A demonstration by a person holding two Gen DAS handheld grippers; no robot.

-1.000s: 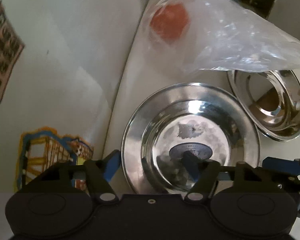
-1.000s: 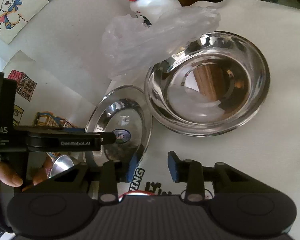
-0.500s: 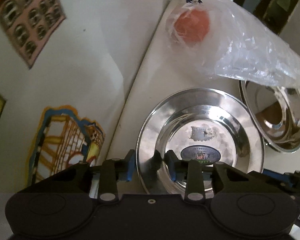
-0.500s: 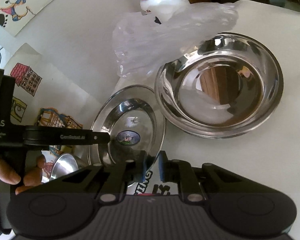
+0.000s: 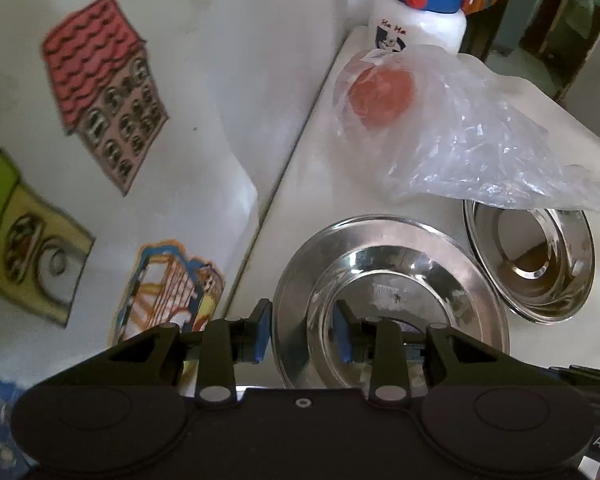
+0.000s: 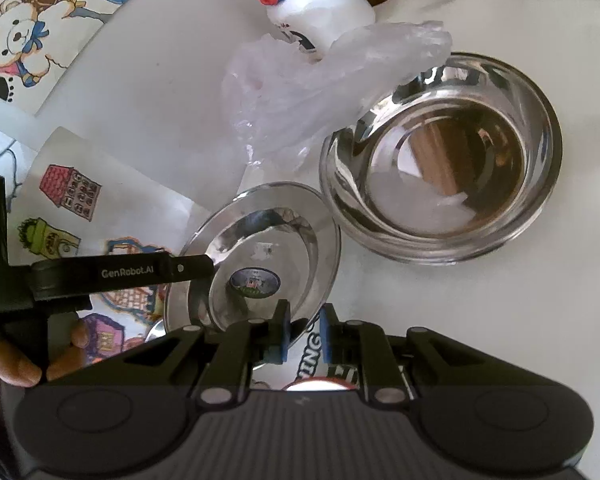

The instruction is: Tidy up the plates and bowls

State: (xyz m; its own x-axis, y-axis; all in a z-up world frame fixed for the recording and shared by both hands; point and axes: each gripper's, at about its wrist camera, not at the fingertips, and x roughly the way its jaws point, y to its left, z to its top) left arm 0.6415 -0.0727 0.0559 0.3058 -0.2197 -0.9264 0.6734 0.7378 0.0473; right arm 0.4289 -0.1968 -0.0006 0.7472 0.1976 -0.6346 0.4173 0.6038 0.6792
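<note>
Both grippers straddle the shiny steel plate [image 5: 388, 304] rim, left gripper [image 5: 302, 332] and right gripper [image 6: 303, 332] parted; pinch evenly, lift level into the deep steel bowl [image 6: 440, 160].

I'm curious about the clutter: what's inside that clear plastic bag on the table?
Through the plastic bag a round reddish-orange thing shows at the end near the white bottle. What it is cannot be told. The rest looks crumpled, with nothing else visible, and the bag's far end drapes over the steel bowl.

Plate [image 5: 388, 280] and bowl [image 6: 440, 152]: polished mirror-glossy metal. Bag [image 5: 480, 140]: crinkled clear plastic. Bottle [image 5: 416, 24]: smooth white plastic. Gripper bodies: matt black plastic.
</note>
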